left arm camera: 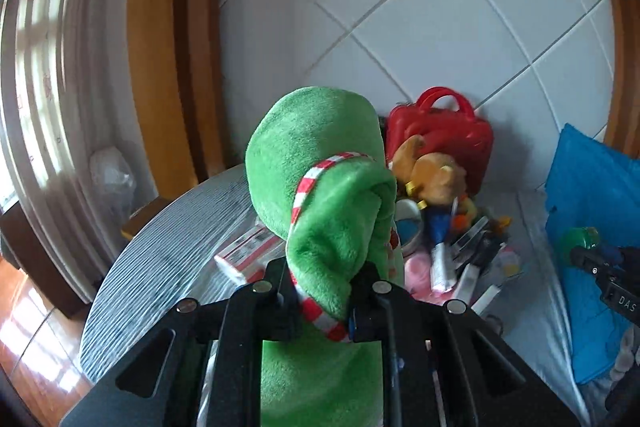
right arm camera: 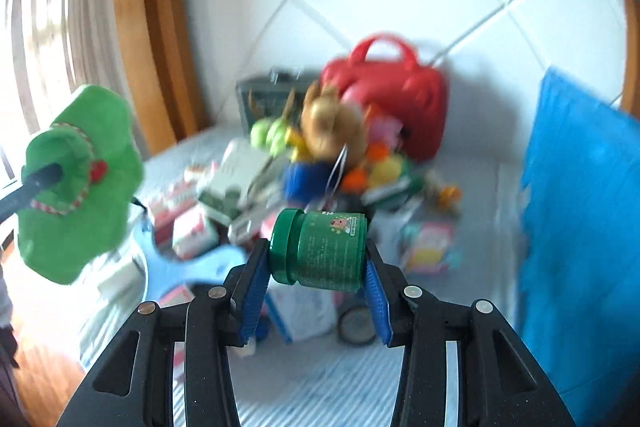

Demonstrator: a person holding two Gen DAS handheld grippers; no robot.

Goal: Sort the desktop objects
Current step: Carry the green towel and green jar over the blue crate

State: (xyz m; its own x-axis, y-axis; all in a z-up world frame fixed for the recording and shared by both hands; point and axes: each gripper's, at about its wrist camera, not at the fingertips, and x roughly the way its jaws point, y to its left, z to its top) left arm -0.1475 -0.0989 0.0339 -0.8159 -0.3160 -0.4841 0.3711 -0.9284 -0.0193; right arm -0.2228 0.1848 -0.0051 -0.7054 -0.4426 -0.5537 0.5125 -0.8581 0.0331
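My left gripper (left arm camera: 322,291) is shut on a green plush toy (left arm camera: 320,187) with red-and-white striped trim, held up above the table. The same green plush (right arm camera: 80,195) hangs at the left of the right wrist view, with the left gripper (right arm camera: 52,173) pinching it. My right gripper (right arm camera: 316,267) is shut on a green jar (right arm camera: 320,249) that lies sideways between the blue pads, lid to the left. In the left wrist view the green jar (left arm camera: 580,241) and the right gripper (left arm camera: 592,259) show at the right edge.
A pile of toys and boxes lies on the striped tablecloth (right arm camera: 320,387): a red handbag (right arm camera: 392,95) against the tiled wall, a brown plush bear (right arm camera: 332,123), cartons, a light blue plastic piece (right arm camera: 180,267). A blue cloth (right arm camera: 580,227) stands at right. Wooden door frame at left.
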